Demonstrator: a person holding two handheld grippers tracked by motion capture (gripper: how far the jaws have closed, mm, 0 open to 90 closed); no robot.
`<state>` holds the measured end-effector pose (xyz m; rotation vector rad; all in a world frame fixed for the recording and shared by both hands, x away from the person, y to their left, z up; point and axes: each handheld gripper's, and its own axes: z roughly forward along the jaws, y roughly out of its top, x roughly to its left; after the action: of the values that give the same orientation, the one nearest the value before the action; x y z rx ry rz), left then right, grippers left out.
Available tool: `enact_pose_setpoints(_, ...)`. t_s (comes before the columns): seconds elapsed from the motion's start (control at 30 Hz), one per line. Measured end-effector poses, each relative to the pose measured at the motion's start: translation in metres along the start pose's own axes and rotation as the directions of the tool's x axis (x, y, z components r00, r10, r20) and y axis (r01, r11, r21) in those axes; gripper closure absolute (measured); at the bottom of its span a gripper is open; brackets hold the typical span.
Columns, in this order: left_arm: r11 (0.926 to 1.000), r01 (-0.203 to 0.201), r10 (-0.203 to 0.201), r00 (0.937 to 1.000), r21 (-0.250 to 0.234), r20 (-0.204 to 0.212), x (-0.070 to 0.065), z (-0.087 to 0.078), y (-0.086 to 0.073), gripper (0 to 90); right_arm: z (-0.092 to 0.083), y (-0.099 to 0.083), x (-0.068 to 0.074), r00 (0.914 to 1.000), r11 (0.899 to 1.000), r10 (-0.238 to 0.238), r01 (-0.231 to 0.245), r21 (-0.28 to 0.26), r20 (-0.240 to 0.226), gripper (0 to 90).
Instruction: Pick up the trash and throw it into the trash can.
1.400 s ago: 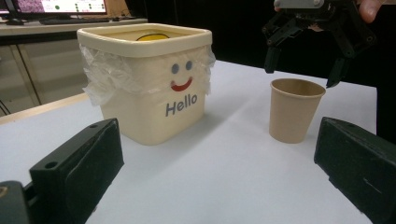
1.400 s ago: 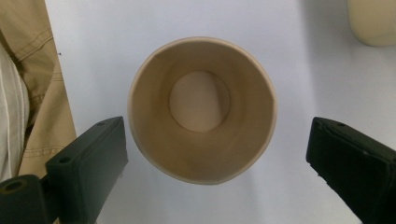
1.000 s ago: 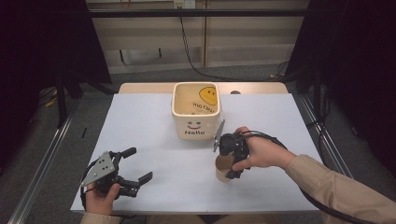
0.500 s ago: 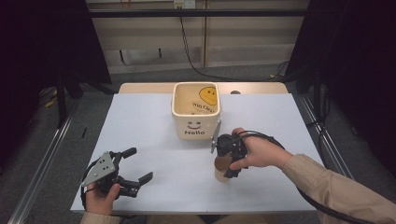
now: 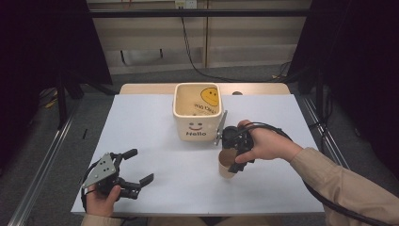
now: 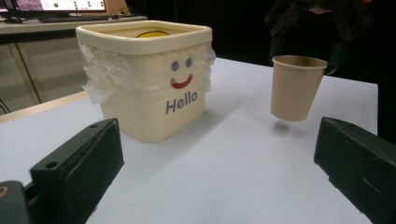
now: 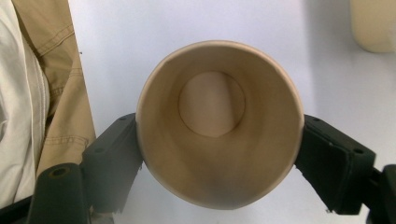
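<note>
Now the right gripper (image 5: 231, 157) pinches the paper cup (image 5: 227, 164) at its rim, just right of centre in the high view; its jaws have just been closing, with the cup between them. The cup stands upright, its long axis vertical, and in the left gripper view it (image 6: 296, 87) appears to hang slightly clear of the table (image 5: 155, 122). The bin (image 5: 197, 114) marked "Hello" lies just up and left of the cup, far closer to the right hand than to the left gripper (image 5: 132, 174), which rests spread at lower left. Against the earlier frame, the cup's rim looks squeezed slightly oval (image 7: 218, 123).
</note>
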<state>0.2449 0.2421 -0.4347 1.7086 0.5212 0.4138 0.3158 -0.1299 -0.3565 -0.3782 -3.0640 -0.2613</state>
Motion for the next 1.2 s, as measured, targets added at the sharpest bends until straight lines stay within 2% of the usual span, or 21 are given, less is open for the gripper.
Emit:
enact_pose_setpoints(0.07, 1.0, 0.003, -0.003, 1.0, -0.001, -0.001, 0.0, 0.0, 0.0, 1.3, -0.005, 0.0, -0.002, 1.0, 1.0, 0.004, -0.004, 0.001, -0.001, 19.3)
enact_pose_setpoints(0.17, 0.9998, -0.018, 0.018, 0.9998, 0.011, 0.004, 0.001, -0.001, 0.0, 1.3, -0.012, 0.0, -0.005, 1.0, 1.0, 0.001, -0.001, -0.001, -0.008, 19.4)
enact_pose_setpoints(0.27, 1.0, -0.004, 0.004, 1.0, 0.005, 0.007, 0.0, -0.001, 0.0, 1.3, -0.019, -0.001, -0.008, 0.9998, 1.0, 0.019, -0.019, -0.002, -0.001, 19.5)
enact_pose_setpoints(0.5, 1.0, -0.002, 0.002, 0.9999, 0.003, 0.01, 0.001, -0.001, -0.001, 1.3, -0.04, -0.003, -0.017, 0.9993, 0.999, 0.038, -0.038, -0.014, 0.001, 19.4)
enact_pose_setpoints(0.67, 1.0, 0.0, 0.0, 0.9999, 0.004, 0.016, 0.0, 0.0, -0.001, 1.3, -0.052, -0.006, -0.023, 0.9992, 0.999, 0.04, -0.04, 0.001, 0.007, 19.4)
enact_pose_setpoints(1.03, 1.0, -0.008, 0.008, 0.9999, 0.005, 0.008, 0.002, -0.001, -0.001, 1.3, -0.082, -0.009, -0.038, 0.9961, 0.996, 0.086, -0.086, 0.011, 0.023, 19.5)
enact_pose_setpoints(1.2, 1.0, 0.003, -0.003, 1.0, 0.004, 0.006, 0.001, -0.001, -0.001, 1.3, -0.093, -0.009, -0.046, 0.9952, 0.995, 0.095, -0.095, 0.021, 0.024, 19.6)
